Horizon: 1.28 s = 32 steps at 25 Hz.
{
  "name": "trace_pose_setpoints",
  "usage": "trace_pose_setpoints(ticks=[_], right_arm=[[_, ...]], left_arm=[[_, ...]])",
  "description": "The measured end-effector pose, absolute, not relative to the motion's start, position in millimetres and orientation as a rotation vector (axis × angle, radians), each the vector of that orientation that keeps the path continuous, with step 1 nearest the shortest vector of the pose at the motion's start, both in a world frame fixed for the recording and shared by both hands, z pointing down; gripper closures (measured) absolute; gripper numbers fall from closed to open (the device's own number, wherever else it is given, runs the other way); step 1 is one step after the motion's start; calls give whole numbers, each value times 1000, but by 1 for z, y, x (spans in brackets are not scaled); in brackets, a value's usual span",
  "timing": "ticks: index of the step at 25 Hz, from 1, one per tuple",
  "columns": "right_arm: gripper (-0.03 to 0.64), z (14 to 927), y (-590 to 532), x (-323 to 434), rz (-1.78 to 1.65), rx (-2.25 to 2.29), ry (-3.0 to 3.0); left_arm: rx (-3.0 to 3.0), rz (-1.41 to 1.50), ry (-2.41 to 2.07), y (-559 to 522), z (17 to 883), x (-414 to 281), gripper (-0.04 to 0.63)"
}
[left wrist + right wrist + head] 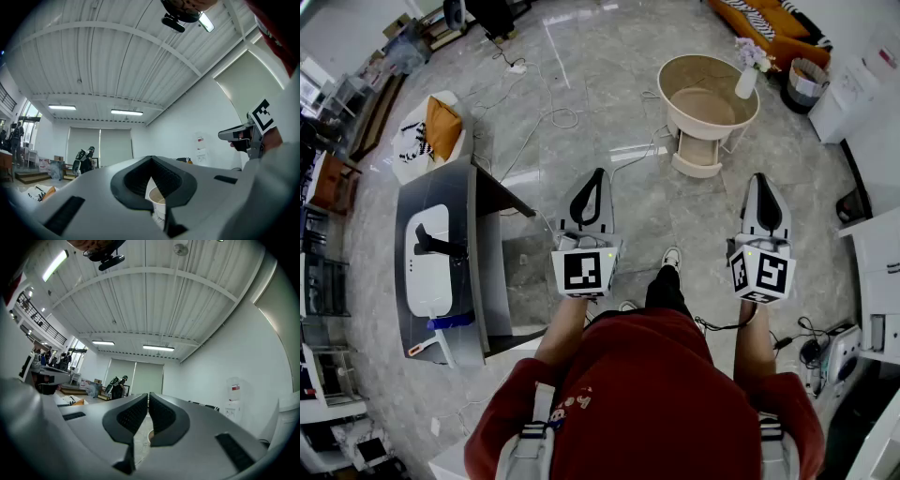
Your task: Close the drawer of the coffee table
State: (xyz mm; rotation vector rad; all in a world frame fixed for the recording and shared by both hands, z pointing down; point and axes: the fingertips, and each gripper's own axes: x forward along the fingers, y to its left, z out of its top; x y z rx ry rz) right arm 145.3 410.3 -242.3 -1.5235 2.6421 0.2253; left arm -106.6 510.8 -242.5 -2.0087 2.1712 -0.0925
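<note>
The grey coffee table (pixel 467 202) stands at the left in the head view, with a white device (pixel 427 262) on top. A lower part (pixel 514 277) juts from its right side, toward me; it looks like the pulled-out drawer. My left gripper (pixel 598 172) is held level over the floor, just right of that part and not touching it. Its jaws meet at the tips (pixel 151 157) with nothing between them. My right gripper (pixel 760 176) hangs further right, well away from the table. Its pads (pixel 136 414) are pressed together, shut and empty.
A round beige side table (pixel 682 73) with a white vase (pixel 746 82) stands ahead of the grippers. Cables (pixel 553 117) trail over the marble floor. White cabinets (pixel 874 253) line the right side, and an armchair with an orange cushion (pixel 441 127) sits behind the coffee table.
</note>
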Motion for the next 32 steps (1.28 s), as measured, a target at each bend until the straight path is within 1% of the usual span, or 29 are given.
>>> trace_pose_setpoints(ticks=[11, 15, 18, 24, 32], right_arm=[[589, -238, 415, 133, 216, -1524, 2650], [589, -237, 414, 135, 227, -1559, 2625], [589, -234, 412, 136, 272, -1604, 2624], [589, -218, 390, 148, 173, -1670, 2612], [589, -204, 325, 163, 113, -1748, 2579]], left_arm=[[-1943, -10, 2135, 518, -248, -121, 583], [-2008, -99, 2160, 514, -237, -119, 583], [-2041, -107, 2147, 507, -233, -118, 583], [-2095, -131, 2126, 474, -221, -113, 583], [-2181, -161, 2073, 397, -208, -100, 583]])
